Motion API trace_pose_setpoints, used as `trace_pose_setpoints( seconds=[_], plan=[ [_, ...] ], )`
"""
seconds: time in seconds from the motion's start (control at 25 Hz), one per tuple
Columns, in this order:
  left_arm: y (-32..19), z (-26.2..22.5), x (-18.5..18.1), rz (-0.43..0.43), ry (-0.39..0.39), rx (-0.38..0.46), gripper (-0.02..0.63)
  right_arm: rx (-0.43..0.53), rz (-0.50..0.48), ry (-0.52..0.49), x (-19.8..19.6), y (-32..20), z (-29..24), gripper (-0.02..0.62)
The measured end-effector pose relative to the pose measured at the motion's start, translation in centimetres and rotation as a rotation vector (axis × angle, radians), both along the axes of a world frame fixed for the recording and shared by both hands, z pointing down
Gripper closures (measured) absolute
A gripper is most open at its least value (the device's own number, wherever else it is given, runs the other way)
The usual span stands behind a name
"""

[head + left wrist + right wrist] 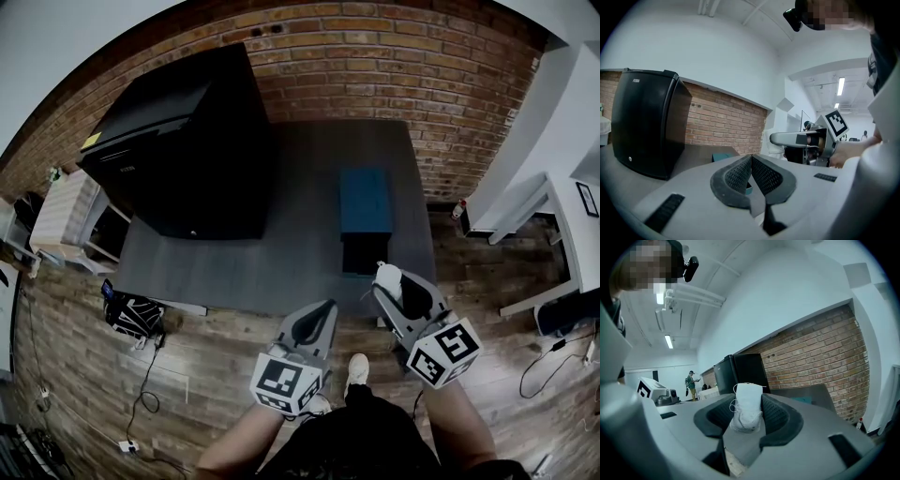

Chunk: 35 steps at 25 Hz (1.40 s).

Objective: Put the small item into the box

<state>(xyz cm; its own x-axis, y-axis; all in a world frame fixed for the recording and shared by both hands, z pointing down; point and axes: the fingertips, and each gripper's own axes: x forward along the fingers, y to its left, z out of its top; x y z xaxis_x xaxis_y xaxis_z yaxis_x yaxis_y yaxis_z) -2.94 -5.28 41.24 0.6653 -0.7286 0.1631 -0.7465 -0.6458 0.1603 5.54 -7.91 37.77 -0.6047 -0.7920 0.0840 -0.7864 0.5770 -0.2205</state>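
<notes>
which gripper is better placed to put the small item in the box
Right. The right gripper is shut on the white item, close to the teal box; the left gripper is shut on nothing.

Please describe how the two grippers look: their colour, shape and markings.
Both the left gripper and the right gripper have light grey bodies that taper into two jaws lined with black ribbed pads. Each carries a white cube printed with black square markers. No cables show. The person wears dark clothes.
</notes>
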Motion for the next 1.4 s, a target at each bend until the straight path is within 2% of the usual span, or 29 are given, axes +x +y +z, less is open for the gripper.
trace_pose_setpoints(
  seconds=[0.4, 0.84, 1.4],
  plan=[
    [-4.2, 1.1, 3.6, -0.04, -0.029, 0.005, 0.572, -0.029, -0.046, -0.02, 3.7, -5.0, 1.7, 0.405],
    [-5.7, 1.3, 5.4, -0.075, -0.064, 0.008, 0.572, -0.049, -0.086, -0.03, 5.6, -7.5, 2.9, 0.405],
    [-7.9, 4.5, 5.9, -0.024, -0.077, -0.017, 0.572, -0.11, -0.088, 0.028, 5.1, -10.0, 6.2, 0.406]
  ],
)
